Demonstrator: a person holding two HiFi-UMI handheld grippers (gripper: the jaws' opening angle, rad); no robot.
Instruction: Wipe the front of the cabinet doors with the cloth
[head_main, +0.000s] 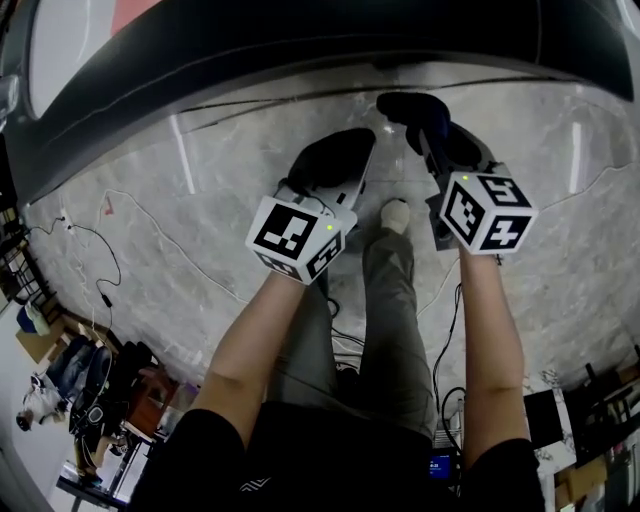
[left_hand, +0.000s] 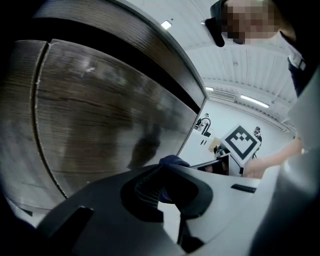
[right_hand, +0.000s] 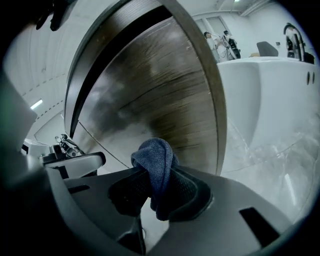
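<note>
My right gripper (right_hand: 159, 189) is pinching the blue cloth (right_hand: 155, 160) tight, and the cloth sticks out past the tips in a soft, bunched-up lump. The cloth is right in front of the brown wooden cabinet door (right_hand: 160, 95), down near its bottom edge. I cannot tell if it is touching the wood yet. My left gripper (left_hand: 167, 190) has its jaws close together too, and a small dark blue lump (left_hand: 172, 161) pokes out between them. It looks like cloth, but I am not sure. That gripper also points at the wooden door and sits beside my right one, above the grey stone floor (head_main: 200, 200). I think the wiping is what I am doing now. To do it well, I should push the soft lump flat on the wood, so only cloth rubs the door and the hard gripper tips do not scratch it. I should go in long, slow lines, side to side, and keep squeezing so the cloth does not slip out.
</note>
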